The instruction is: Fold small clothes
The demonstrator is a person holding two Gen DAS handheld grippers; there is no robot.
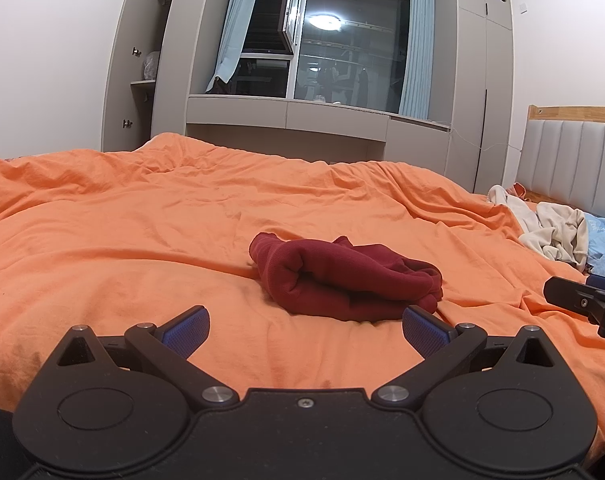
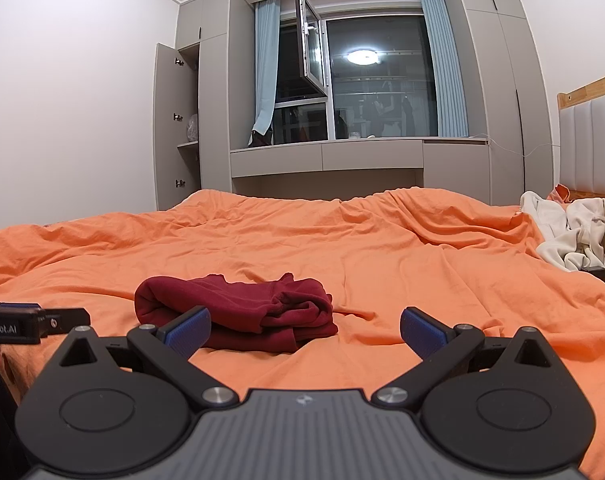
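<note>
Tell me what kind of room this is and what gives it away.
A home bedroom, most likely. A bed with an orange duvet and padded headboard fills the view, built-in grey wardrobes flank a curtained window, and a dark red garment lies on the duvet.

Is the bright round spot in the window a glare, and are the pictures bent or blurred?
Both wrist views: the spot is a ceiling lamp reflected in the dark window glass, with mild flare. Both are fisheye: walls and cupboards bow outward, corners go dark. The red garment is sharp in both, softly lit, with only faint shadows on the orange cover.
</note>
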